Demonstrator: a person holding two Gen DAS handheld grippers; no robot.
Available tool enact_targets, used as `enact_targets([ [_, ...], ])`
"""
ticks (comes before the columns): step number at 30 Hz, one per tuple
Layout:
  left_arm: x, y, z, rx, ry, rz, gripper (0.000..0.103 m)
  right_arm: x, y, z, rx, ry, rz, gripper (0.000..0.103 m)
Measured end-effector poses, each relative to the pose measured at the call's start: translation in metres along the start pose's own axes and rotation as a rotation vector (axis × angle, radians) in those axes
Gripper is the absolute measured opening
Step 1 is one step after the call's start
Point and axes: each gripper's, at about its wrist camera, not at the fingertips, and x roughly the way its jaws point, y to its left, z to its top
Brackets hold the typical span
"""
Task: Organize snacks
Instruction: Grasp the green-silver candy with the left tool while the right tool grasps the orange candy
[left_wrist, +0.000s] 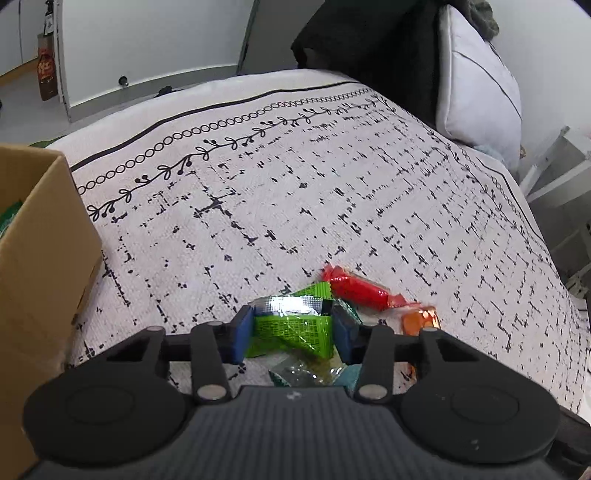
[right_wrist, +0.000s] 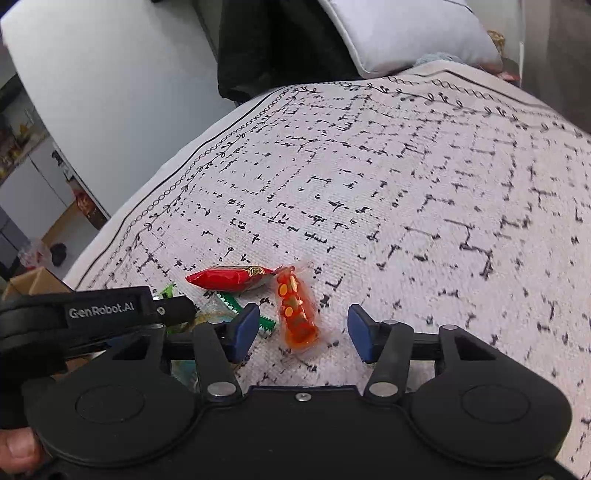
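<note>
Handling these snacks, we judge them light, crinkly and slippery, so a pinch across the flat middle should hold better than one on a twisted end. Our left gripper is nearly closed, its pads pressing the green packet, which sits just left of the red candy. Our right gripper stands partly open around the orange sweet, just right of that red candy, pads not yet touching it. Only the left wrist view shows the cardboard box, well left of the red candy; only the right wrist view shows the gap beside the orange sweet.
</note>
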Motion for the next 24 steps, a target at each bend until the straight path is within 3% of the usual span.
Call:
enact_targets([
  [4, -0.002, -0.001, -0.001, 0.012, -0.004, -0.004, 0.039, 0.003, -0.001, 0.002, -0.002, 0.009, 0.017, 0.021],
  [5, -0.003, -0.001, -0.001, 0.012, -0.001, -0.003, 0.033, 0.003, 0.000, 0.002, -0.008, 0.015, 0.020, 0.020],
  [24, -0.091, 0.016, 0.021, 0.040, -0.087, -0.023, 0.032, -0.038, 0.026, 0.015, -0.010, -0.099, 0.091, 0.018],
])
